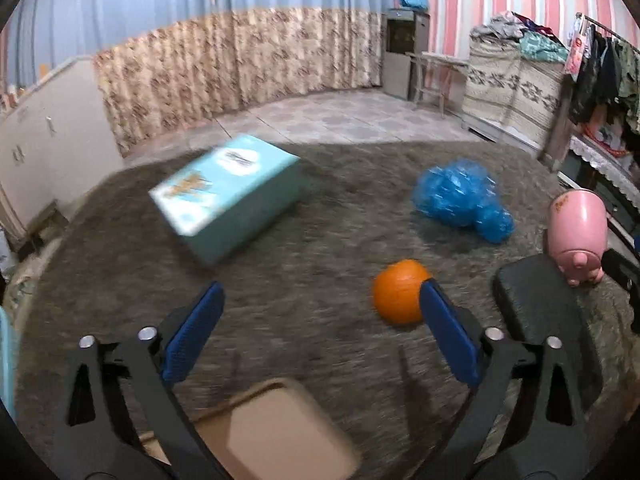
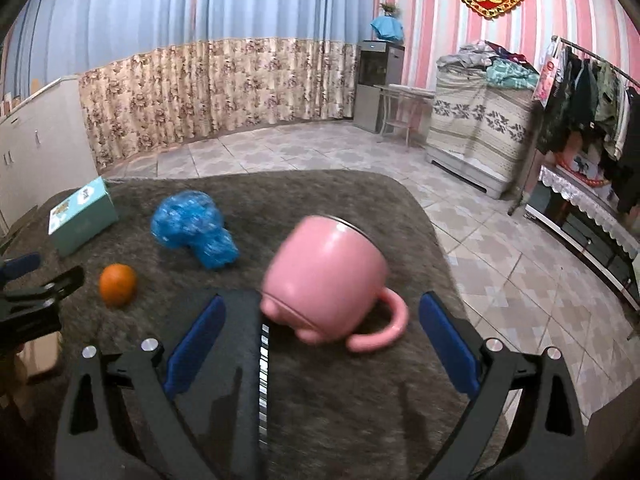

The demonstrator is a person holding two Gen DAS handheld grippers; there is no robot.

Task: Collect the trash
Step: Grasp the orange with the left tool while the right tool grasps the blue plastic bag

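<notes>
A crumpled blue plastic bag [image 1: 464,200] lies on the grey furry table cover [image 1: 304,264], far right of middle; it also shows in the right wrist view [image 2: 192,228]. An orange [image 1: 398,292] lies just beyond my left gripper's right fingertip; it also shows in the right wrist view [image 2: 117,284]. My left gripper [image 1: 320,300] is open and empty above the cover. My right gripper [image 2: 320,312] is open and empty; a pink mug [image 2: 328,280] lies tipped on its side between and just beyond its fingers.
A teal box [image 1: 228,196] sits at the far left of the table. A tan bin or tray [image 1: 280,436] is below my left gripper. A dark flat object [image 2: 240,360] lies under the mug. Tiled floor, cabinets and a clothes rack surround the table.
</notes>
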